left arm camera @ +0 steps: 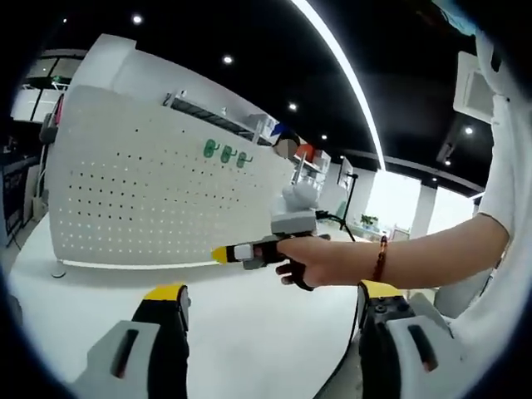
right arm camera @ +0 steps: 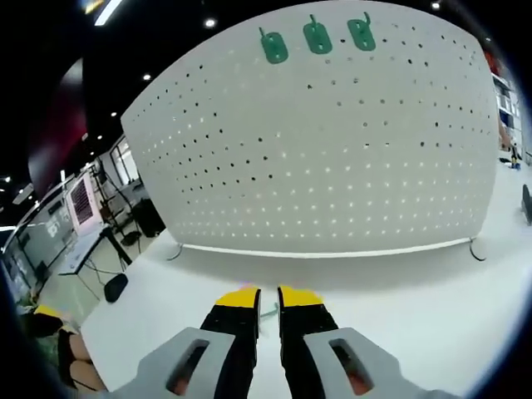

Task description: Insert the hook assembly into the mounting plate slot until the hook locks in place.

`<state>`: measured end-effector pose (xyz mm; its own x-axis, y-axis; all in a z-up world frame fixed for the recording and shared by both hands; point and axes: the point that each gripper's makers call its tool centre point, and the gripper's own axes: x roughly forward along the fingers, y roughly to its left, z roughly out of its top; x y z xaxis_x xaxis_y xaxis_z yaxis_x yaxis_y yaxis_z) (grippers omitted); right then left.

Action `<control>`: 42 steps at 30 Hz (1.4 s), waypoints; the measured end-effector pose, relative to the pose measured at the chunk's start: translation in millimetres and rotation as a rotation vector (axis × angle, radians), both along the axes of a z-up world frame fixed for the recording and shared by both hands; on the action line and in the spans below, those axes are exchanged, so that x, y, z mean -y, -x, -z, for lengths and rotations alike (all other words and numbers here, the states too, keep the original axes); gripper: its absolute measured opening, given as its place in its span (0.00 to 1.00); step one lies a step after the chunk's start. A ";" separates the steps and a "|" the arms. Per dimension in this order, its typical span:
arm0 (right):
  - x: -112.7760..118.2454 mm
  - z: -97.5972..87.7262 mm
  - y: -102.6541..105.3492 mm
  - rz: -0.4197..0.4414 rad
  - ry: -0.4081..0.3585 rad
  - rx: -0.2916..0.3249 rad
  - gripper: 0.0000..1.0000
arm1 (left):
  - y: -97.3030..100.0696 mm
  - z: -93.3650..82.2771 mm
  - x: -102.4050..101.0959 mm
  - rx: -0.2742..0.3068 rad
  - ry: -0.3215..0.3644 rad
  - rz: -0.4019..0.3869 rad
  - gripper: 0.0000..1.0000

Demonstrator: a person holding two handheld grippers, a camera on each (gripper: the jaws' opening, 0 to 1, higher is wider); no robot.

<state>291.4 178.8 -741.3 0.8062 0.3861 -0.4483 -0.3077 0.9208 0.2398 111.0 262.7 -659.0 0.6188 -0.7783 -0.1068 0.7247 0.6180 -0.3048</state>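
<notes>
A white pegboard (right arm camera: 332,166) stands upright on the white table, with three green hooks (right arm camera: 317,37) hanging in a row near its top edge. In the right gripper view my right gripper (right arm camera: 268,294) faces the board from a short way back. Its jaws are closed to a narrow gap on a thin green hook piece (right arm camera: 268,313), most of it hidden. In the left gripper view the pegboard (left arm camera: 166,191) and green hooks (left arm camera: 224,153) show at left. A hand holds the right gripper (left arm camera: 221,254) in front of the board's lower right. My left gripper (left arm camera: 273,291) stands wide open, holding nothing.
The white table (left arm camera: 249,332) runs in front of the board. The person's forearm (left arm camera: 416,253) with a bead bracelet crosses the right side. Shelving (left arm camera: 307,166) stands behind the board. Desks and chairs (right arm camera: 108,249) stand off the table's left edge.
</notes>
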 end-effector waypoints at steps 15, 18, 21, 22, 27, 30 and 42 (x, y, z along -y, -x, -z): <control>-19.1 33.9 4.3 -0.054 0.010 -0.064 0.08 | -3.1 7.7 -10.1 -0.047 0.038 -0.015 0.87; -22.9 37.8 5.5 -0.064 0.012 -0.073 0.08 | -3.0 9.5 -11.5 -0.057 0.043 -0.015 0.87; -25.1 41.6 5.1 -0.072 0.022 -0.077 0.08 | -3.9 11.5 -13.7 -0.058 0.039 -0.024 0.88; -26.7 42.5 5.3 -0.076 0.018 -0.081 0.08 | -4.4 13.0 -14.5 -0.057 0.028 -0.027 0.88; -31.0 47.4 3.9 -0.093 0.034 -0.085 0.10 | -6.5 17.1 -17.1 -0.054 -0.002 -0.031 0.92; -32.1 49.3 3.2 -0.098 0.034 -0.089 0.11 | -7.0 19.4 -17.6 -0.060 -0.009 -0.027 0.93; -34.6 65.2 3.2 -0.124 0.057 -0.123 0.12 | -13.4 28.3 -23.9 -0.090 -0.006 -0.046 0.92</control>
<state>288.2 213.4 -806.5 0.6918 0.4501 -0.5647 -0.3913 0.8909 0.2308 124.5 286.6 -687.3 0.6411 -0.7487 -0.1688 0.6655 0.6519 -0.3636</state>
